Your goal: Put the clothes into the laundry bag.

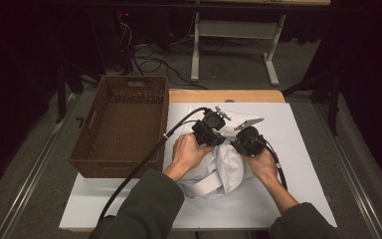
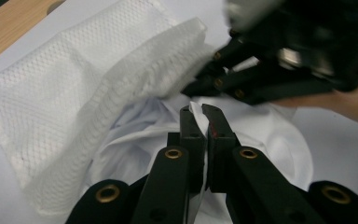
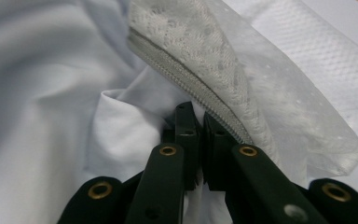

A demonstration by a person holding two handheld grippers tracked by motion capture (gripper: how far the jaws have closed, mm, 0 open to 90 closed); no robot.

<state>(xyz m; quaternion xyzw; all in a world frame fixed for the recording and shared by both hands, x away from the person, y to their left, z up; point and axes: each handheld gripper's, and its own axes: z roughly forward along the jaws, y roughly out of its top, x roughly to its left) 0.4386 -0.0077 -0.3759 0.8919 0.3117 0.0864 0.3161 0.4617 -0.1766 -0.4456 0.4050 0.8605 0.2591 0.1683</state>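
Meanwhile both claws, left (image 2: pixel 200 116) and right (image 3: pixel 196 116), clamp white cloth (image 1: pixel 229 167) beside the mesh bag (image 2: pixel 74 107), near a basket (image 1: pixel 122 124).

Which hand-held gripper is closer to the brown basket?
Left. The left hand-held gripper sits just right of the brown basket; the right hand-held gripper is farther right, over the white cloth.

Left gripper (image 2: pixel 200 114) clamped on white cloth (image 2: pixel 261 135); mesh bag (image 2: pixel 79 102) at ten o'clock, right gripper (image 2: pixel 200 86) at one.
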